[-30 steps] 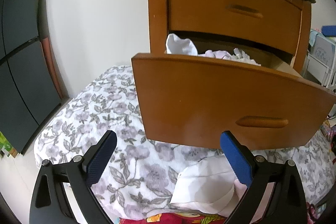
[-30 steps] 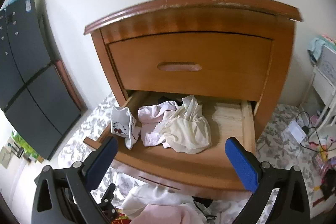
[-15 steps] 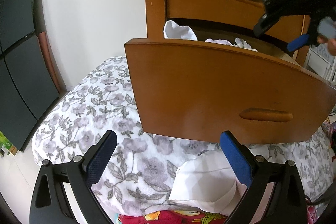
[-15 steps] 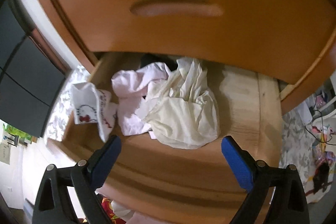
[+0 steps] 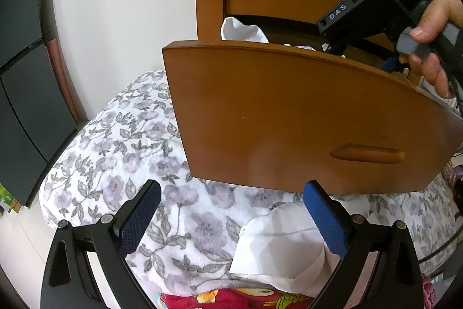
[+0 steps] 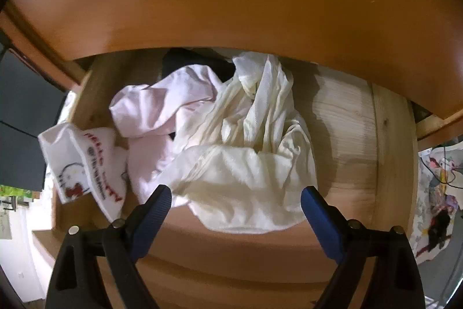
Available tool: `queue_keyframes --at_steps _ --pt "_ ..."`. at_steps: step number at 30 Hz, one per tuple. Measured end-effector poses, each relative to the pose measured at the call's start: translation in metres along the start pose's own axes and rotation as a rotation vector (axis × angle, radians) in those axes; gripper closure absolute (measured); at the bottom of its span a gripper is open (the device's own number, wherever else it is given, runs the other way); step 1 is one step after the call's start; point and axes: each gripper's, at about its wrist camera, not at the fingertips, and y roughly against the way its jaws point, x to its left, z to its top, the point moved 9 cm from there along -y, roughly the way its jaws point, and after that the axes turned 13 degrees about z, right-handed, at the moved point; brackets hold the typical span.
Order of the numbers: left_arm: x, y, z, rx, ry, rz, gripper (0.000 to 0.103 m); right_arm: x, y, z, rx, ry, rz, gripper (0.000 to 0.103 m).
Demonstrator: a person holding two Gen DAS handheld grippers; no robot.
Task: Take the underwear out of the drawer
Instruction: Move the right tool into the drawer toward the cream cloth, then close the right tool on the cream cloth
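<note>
Right gripper point(image 6: 235, 200), empty fingers closing over cream underwear point(image 6: 246, 152) in open drawer point(image 6: 347, 129): pinch the top folds only, avoid pink garment point(image 6: 162, 109); left gripper point(image 5: 231, 210) released, empty.

Left wrist view faces the drawer point(image 5: 303, 118) front from low; right looks steeply down inside (both share it).
</note>
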Motion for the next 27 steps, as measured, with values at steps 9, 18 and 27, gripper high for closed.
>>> queue_keyframes --at_steps 9,18,27 --pt "-0.001 -0.005 -0.002 0.023 0.0 -0.007 0.004 -0.013 -0.015 0.007 0.027 -0.051 -0.006 0.029" --pt "-0.002 -0.006 -0.003 0.028 -0.001 -0.008 0.004 -0.033 -0.005 0.015 0.005 -0.089 0.031 0.071" --pt "-0.001 -0.007 -0.005 0.037 0.0 -0.005 0.004 -0.051 0.022 0.014 -0.049 -0.092 0.028 0.091"
